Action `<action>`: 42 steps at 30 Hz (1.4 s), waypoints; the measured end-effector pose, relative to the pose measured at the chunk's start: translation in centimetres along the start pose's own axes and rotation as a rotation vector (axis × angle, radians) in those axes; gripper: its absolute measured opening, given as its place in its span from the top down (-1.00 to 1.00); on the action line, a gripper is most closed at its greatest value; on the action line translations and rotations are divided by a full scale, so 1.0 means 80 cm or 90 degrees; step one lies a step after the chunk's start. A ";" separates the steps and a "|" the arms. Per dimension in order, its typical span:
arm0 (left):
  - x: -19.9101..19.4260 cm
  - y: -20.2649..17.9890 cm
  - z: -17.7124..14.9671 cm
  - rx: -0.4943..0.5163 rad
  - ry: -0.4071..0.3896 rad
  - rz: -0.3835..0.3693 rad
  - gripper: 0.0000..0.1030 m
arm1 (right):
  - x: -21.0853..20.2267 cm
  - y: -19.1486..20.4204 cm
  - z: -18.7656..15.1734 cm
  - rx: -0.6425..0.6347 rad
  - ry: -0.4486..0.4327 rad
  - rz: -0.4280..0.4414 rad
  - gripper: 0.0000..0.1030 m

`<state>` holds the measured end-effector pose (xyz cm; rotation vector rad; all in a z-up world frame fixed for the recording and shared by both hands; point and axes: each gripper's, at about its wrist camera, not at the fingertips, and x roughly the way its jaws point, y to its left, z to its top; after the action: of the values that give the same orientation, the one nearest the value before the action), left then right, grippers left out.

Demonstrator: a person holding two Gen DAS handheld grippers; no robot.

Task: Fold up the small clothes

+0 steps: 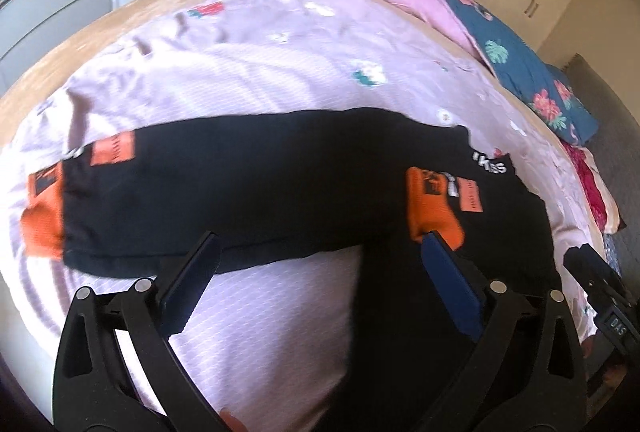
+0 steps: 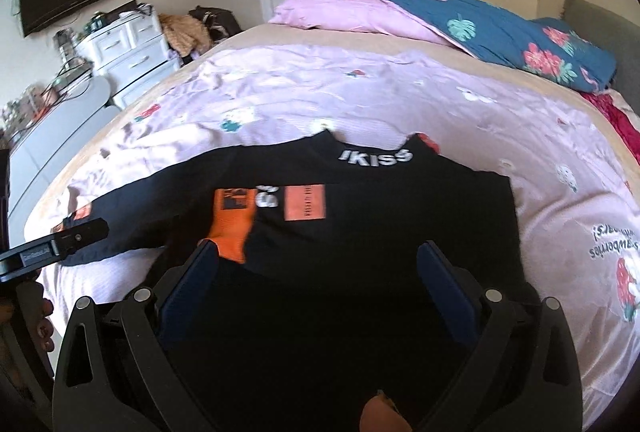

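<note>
Because the black long-sleeved top (image 2: 360,216) is soft, light knit, it will drape and crease rather than hold shape; it lies flat on the lilac printed sheet (image 2: 400,92), one orange-cuffed sleeve (image 2: 232,224) folded across the chest, the other sleeve (image 1: 44,208) stretched out sideways. Left gripper (image 1: 320,280) and right gripper (image 2: 320,284) hover with jaws apart, holding nothing. Best hold: the outstretched cuff or hem edge. No containers appear.
</note>
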<state>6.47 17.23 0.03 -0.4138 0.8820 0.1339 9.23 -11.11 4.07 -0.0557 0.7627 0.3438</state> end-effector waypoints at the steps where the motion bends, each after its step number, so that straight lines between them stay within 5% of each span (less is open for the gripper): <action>1: -0.002 0.007 -0.001 -0.007 0.000 0.002 -0.82 | 0.000 0.010 0.000 -0.011 0.000 0.008 -0.92; 25: -0.021 0.155 -0.026 -0.186 -0.005 0.067 -0.82 | 0.013 0.175 -0.007 -0.182 0.020 0.078 -0.92; 36: -0.018 0.202 -0.024 -0.248 -0.046 0.082 -0.82 | 0.023 0.185 -0.012 -0.187 0.032 0.082 -0.92; 38: -0.017 0.206 -0.018 -0.256 -0.056 0.094 -0.70 | 0.028 0.184 -0.014 -0.185 0.038 0.079 -0.92; 40: -0.020 0.210 -0.013 -0.263 -0.066 0.102 0.06 | 0.032 0.180 -0.016 -0.179 0.044 0.077 -0.92; 42: -0.024 0.214 -0.009 -0.276 -0.078 0.096 0.55 | 0.035 0.174 -0.018 -0.171 0.049 0.074 -0.92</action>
<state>-0.13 32.69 -3.96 -0.7343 0.7598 0.4903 5.64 2.57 2.16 -0.2798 0.7943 0.5561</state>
